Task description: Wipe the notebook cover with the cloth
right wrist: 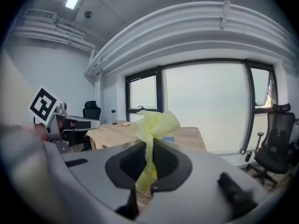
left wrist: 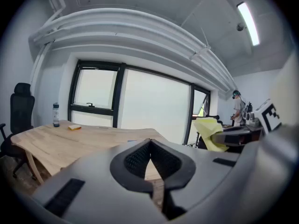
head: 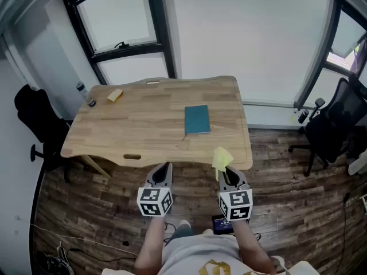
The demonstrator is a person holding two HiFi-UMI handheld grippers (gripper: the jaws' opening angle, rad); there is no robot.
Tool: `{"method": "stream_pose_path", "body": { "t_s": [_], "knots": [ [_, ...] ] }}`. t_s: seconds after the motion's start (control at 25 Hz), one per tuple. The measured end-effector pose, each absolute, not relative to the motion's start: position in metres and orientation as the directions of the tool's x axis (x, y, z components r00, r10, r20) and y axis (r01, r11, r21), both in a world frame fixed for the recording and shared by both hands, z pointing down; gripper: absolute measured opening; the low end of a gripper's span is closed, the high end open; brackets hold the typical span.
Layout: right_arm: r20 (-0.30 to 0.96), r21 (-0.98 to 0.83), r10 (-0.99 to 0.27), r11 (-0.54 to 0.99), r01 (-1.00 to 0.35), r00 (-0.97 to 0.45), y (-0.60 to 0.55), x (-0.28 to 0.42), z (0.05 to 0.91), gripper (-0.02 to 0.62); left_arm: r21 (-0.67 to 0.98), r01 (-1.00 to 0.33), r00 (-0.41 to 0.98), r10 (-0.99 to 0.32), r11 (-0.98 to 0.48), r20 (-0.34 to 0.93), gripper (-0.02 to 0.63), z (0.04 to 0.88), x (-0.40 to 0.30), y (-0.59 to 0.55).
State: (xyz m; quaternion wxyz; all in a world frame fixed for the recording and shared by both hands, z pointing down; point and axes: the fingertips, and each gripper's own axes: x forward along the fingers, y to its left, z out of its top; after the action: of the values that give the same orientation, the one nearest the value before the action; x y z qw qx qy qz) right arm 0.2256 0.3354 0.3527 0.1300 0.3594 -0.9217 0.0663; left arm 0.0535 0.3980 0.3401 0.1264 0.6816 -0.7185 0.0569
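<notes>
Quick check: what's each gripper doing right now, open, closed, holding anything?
Left gripper: closed, empty.
Right gripper: closed on the yellow cloth.

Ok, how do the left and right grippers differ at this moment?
The left gripper is shut on nothing; the right gripper is shut on the yellow cloth. The left gripper's fingers meet bare at the tips, while the right gripper's fingers have cloth bunched up above them. Shared: both are held short of the table's near edge, neither touching the notebook.
</notes>
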Motion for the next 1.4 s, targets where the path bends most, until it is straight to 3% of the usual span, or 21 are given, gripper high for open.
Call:
{"method": "stream_pose_path", "body": {
  "t_s": [0.48,0.8,1.08,1.4],
  "knots": [
    [0.286,-0.102,-0.660,0.700,-0.707,-0.695,0.317,0.225,0.361,0.037,0.046,-0.996,-0.066,-0.959,0.082,0.276,0.014,0.334,0.047,0.392],
    [0.299,-0.134,-0.669,0.677,-0.724,-0.681,0.272,0.200,0.382,0.037,0.030,-0.986,-0.148,-0.950,0.162,0.275,0.014,0.345,0.001,0.355],
    [0.329,-0.058,-0.726,0.623,-0.780,-0.604,0.172,0.147,0.403,0.037,0.077,-0.992,-0.077,-0.954,0.103,0.289,0.014,0.372,-0.060,0.242],
    [0.452,-0.007,-0.765,0.512,-0.859,-0.459,0.064,0.101,0.430,0.037,0.167,-0.985,0.106,-0.923,-0.046,0.371,0.015,0.409,-0.110,0.104]
  ]
}}
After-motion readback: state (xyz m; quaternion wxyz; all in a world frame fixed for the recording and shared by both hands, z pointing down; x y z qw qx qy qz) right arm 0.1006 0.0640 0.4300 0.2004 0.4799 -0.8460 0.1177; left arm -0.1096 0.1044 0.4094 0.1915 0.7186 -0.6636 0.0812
